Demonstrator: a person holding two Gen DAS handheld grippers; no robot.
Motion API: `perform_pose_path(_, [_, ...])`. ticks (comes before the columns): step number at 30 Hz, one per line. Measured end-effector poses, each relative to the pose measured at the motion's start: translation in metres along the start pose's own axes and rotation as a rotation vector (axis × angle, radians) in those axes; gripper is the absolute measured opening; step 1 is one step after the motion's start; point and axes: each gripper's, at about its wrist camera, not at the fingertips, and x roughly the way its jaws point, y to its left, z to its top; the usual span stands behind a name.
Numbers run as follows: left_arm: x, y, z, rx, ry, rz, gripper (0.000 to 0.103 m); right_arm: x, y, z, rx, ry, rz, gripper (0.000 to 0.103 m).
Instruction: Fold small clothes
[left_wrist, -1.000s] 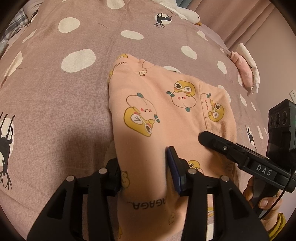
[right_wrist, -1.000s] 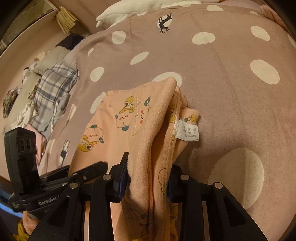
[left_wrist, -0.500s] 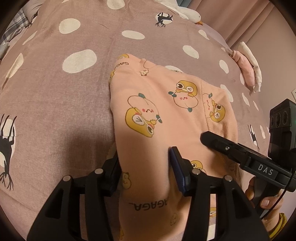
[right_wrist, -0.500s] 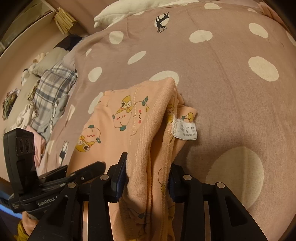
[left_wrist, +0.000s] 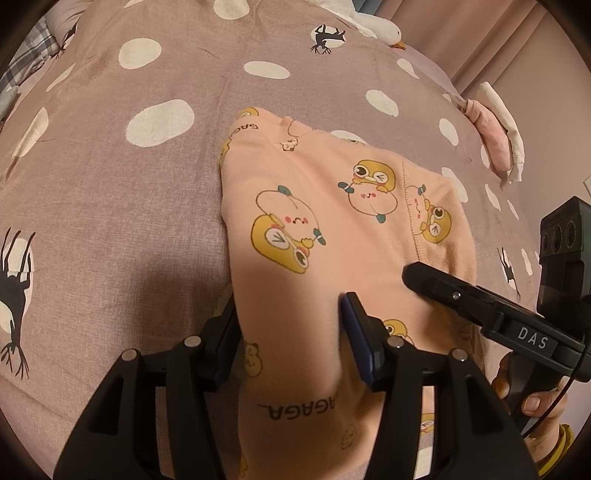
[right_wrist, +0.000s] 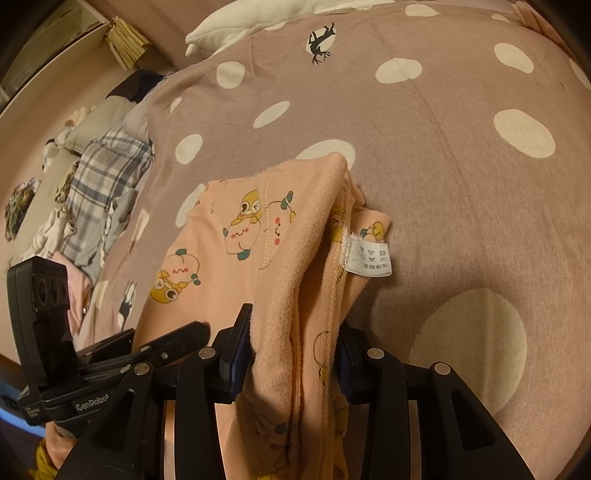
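Left gripper (left_wrist: 291, 334): my jaws pinch a wide gather of the peach pyjama garment (left_wrist: 332, 229) at its near end, cloth bulging between the blue pads (left_wrist: 356, 332).

Right gripper (right_wrist: 293, 354): closed on a thick bunch of the same garment, several stacked layers with stitched hems standing up between the jaws.

Garment: printed with yellow cartoon characters, it runs from both grippers away across the bed, its far end lying flat on the bedspread (left_wrist: 110, 206) toward the middle. A white care label (right_wrist: 369, 258) hangs off the right-hand edge.

Change: over the last second the garment's far end has slid slightly farther from me in both views, and the grips look the same. I read that as carrying the held end forward, low over the bed.

Meaning: I judge the fold is partway through; the lifted end has yet to be laid down onto the flat part.

Risk: the right-hand bunch is uneven, so layers may land skewed unless I keep both sides level.

Surroundings: a plaid cloth (right_wrist: 107, 170) lies by the left edge of the bed, a pink bundle (left_wrist: 495, 144) near the right edge.
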Motion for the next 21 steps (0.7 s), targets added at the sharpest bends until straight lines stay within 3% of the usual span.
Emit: perform_pose_path(21, [-0.0002, -0.0015, -0.0015, -0.004, -0.003, 0.017, 0.059, -0.0016, 0.0057, -0.0034, -0.028, -0.015, -0.043, 0.042])
